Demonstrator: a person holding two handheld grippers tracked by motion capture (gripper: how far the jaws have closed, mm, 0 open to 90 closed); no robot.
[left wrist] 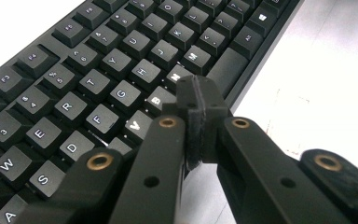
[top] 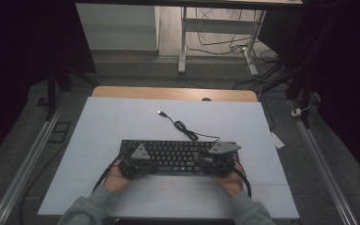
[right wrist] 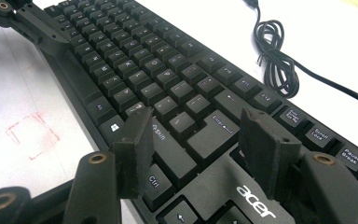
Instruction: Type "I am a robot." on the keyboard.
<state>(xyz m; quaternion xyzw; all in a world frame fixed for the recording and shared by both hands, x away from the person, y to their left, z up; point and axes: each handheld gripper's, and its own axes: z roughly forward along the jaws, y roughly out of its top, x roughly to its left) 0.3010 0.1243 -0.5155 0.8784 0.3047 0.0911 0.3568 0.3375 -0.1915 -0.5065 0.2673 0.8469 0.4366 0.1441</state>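
Currently we hold the left gripper (left wrist: 200,116) pressed together over the keyboard (top: 176,155), which lies near the desk's (top: 98,126) front edge; the right gripper (right wrist: 200,140) stands spread above Shift and Enter. A low drift could press neighbouring keys unintentionally.

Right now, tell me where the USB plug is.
In the high view, the USB plug lies on the white table cover, beyond the keyboard, at its coiled cable's far end.
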